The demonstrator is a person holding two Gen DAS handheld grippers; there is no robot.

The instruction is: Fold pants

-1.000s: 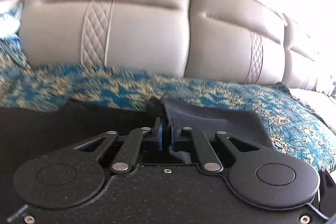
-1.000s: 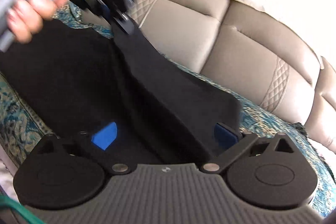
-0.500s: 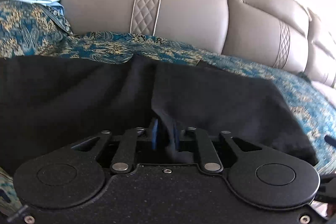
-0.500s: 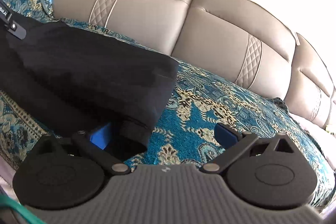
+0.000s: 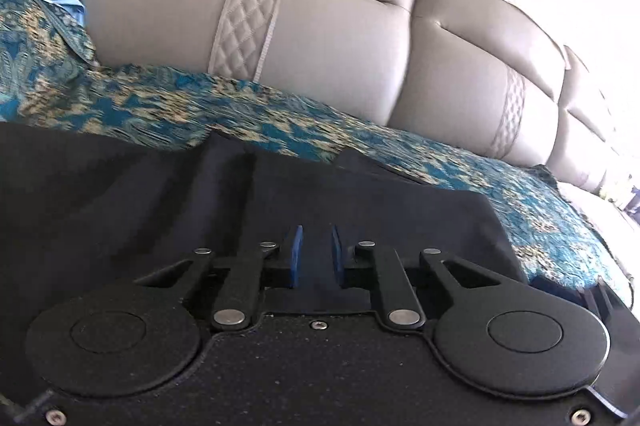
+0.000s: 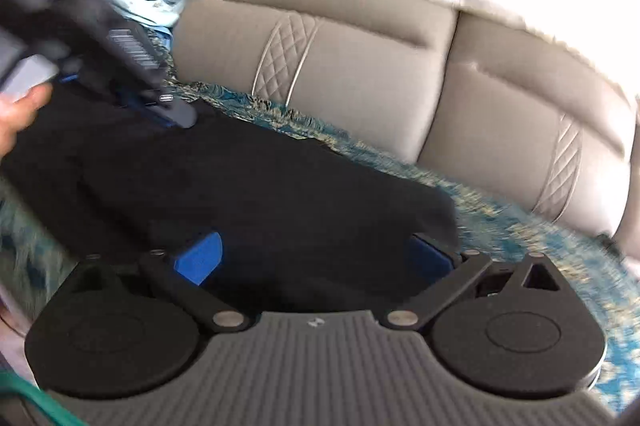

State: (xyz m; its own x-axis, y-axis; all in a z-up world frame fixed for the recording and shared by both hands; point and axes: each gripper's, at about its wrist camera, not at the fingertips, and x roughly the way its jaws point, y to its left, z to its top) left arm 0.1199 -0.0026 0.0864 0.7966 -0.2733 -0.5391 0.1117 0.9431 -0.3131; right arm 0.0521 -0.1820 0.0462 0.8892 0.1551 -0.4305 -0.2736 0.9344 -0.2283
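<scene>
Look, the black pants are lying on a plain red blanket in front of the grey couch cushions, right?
Not quite. The blanket under the black pants is not plain red: it is blue-teal with a tan pattern. Both wrist views show it. The pants do lie on it, in front of the grey couch cushions.

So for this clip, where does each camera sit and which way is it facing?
Left wrist: on the left gripper, looking low across the black pants toward the grey padded backrest.
Right wrist: on the right gripper, fingers wide apart, same direction; left gripper at upper left.
Shared: pants, backrest, blue patterned cover.
</scene>
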